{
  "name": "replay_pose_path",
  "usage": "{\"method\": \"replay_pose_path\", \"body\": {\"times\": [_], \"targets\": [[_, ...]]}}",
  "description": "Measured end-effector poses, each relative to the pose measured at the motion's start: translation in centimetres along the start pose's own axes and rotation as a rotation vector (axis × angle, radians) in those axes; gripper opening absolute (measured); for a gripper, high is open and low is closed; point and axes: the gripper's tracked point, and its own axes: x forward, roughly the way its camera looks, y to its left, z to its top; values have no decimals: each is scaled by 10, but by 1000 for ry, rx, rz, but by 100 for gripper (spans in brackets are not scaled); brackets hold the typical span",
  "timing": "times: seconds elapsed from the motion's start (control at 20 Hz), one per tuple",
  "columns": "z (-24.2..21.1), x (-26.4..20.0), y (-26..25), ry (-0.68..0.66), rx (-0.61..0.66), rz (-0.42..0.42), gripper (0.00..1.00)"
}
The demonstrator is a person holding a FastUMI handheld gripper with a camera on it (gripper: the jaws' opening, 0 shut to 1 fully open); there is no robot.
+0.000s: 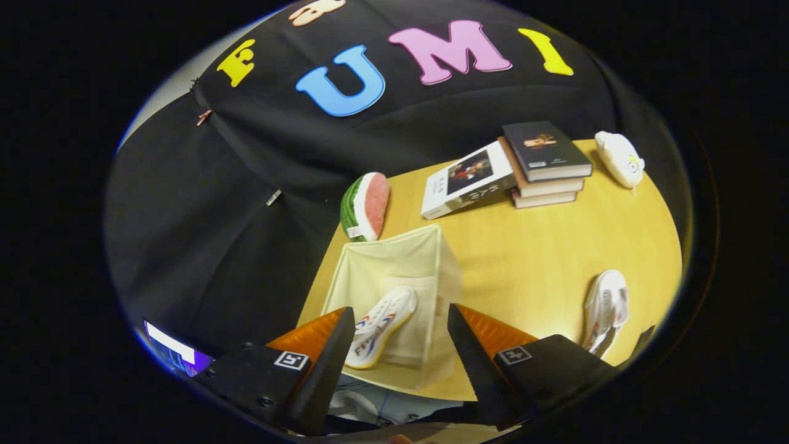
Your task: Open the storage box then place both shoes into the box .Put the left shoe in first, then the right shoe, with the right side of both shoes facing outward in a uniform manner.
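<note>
The tongs (400, 345) are hanging wide apart and gripping nothing above the open storage box (431, 246), one shoe (382, 324) lying inside, seemingly sideways, the other shoe (605, 308) resting on the table (555, 246).

The one camera rides on the gripper (400, 333), its fingers spread apart with nothing between them, and looks steeply down from close above onto the open storage box (394, 290), with the wooden table (530, 259) running off toward two o'clock.
</note>
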Motion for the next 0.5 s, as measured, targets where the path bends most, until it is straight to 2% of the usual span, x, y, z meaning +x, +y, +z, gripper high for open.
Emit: {"method": "replay_pose_path", "body": {"times": [0.25, 0.5], "targets": [[-8, -66, -117, -52, -73, -238, 95], [-57, -91, -222, 5, -21, -418, 96]]}}
